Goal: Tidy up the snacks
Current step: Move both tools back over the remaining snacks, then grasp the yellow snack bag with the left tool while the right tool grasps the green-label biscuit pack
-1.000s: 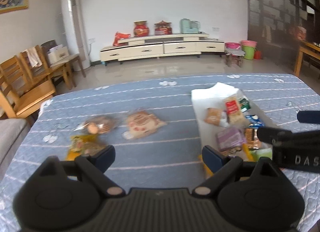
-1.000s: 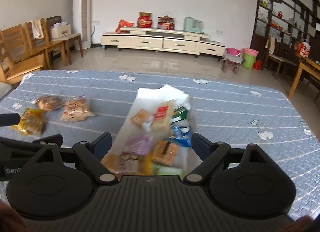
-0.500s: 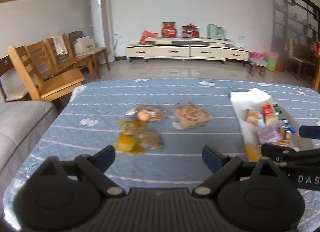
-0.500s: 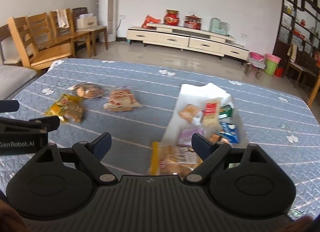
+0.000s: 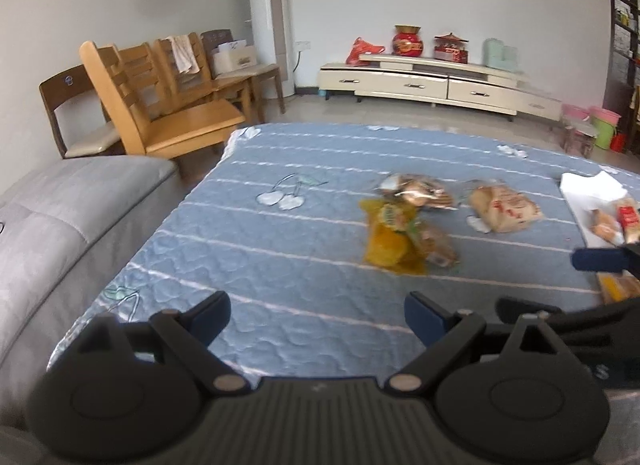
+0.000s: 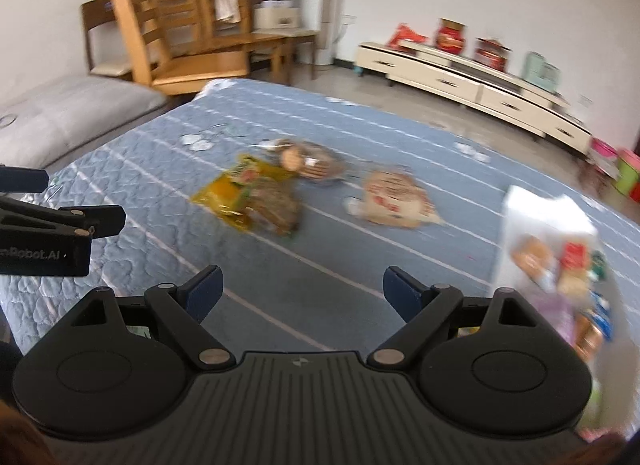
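Observation:
Three loose snacks lie on the blue quilted table: a yellow packet (image 5: 394,239) (image 6: 248,195), a clear bag of round biscuits (image 5: 418,192) (image 6: 310,163) behind it, and a pale bread packet (image 5: 504,209) (image 6: 394,195) to the right. A white box (image 6: 544,209) (image 5: 588,189) at the right holds several snack packets. My left gripper (image 5: 318,315) is open and empty, short of the yellow packet. My right gripper (image 6: 302,289) is open and empty, also short of the loose snacks.
A grey sofa (image 5: 60,225) borders the table's left edge. Wooden chairs (image 5: 160,105) stand behind it. A low TV cabinet (image 5: 440,81) runs along the far wall. Each gripper shows at the edge of the other's view.
Both grippers have swung left, away from the white box and toward the loose snacks. The box has slid to the right edge of both views. Both stayed open.

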Motion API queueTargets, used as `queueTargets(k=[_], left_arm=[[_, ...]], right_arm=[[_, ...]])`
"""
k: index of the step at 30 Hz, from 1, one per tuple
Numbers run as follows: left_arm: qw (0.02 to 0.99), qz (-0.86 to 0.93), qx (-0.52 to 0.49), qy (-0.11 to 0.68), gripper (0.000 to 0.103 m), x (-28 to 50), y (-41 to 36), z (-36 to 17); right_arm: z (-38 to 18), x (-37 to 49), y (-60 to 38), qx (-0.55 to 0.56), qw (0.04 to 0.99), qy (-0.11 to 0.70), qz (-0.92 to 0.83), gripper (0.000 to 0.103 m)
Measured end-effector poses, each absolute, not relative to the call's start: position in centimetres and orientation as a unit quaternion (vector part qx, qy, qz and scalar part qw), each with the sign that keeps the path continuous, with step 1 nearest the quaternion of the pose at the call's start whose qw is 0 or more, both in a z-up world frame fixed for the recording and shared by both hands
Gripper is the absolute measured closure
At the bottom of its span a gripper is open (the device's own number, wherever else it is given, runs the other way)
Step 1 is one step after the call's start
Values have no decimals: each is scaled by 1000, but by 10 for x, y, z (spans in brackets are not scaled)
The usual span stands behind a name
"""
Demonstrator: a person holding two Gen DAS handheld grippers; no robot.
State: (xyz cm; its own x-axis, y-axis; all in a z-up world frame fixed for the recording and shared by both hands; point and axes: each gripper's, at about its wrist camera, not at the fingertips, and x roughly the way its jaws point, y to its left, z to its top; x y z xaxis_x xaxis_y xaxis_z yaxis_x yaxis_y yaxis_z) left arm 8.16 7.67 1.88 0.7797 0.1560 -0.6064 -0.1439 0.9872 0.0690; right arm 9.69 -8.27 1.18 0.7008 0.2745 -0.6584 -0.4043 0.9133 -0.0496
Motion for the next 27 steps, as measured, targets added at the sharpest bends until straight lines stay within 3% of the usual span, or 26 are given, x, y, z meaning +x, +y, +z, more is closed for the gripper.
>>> queueTargets(k=[15, 16, 17, 19, 27], left_arm=[[936, 91, -9, 341, 9, 122, 106, -3], [936, 90, -9, 340, 9, 125, 105, -4], [936, 89, -8, 340, 9, 127, 104, -4], [937, 87, -8, 339, 9, 132, 103, -4], [945, 68, 0, 321, 7, 155, 88, 2]], right_arm=[[-35, 185, -32, -170, 901, 340, 211, 3], [-34, 188, -32, -168, 900, 337, 219, 10], [-33, 188, -33, -163, 900, 335, 227, 30], [-28, 189, -41, -143, 895, 342, 249, 52], [-11, 179, -93, -45, 902, 351, 249, 80]])
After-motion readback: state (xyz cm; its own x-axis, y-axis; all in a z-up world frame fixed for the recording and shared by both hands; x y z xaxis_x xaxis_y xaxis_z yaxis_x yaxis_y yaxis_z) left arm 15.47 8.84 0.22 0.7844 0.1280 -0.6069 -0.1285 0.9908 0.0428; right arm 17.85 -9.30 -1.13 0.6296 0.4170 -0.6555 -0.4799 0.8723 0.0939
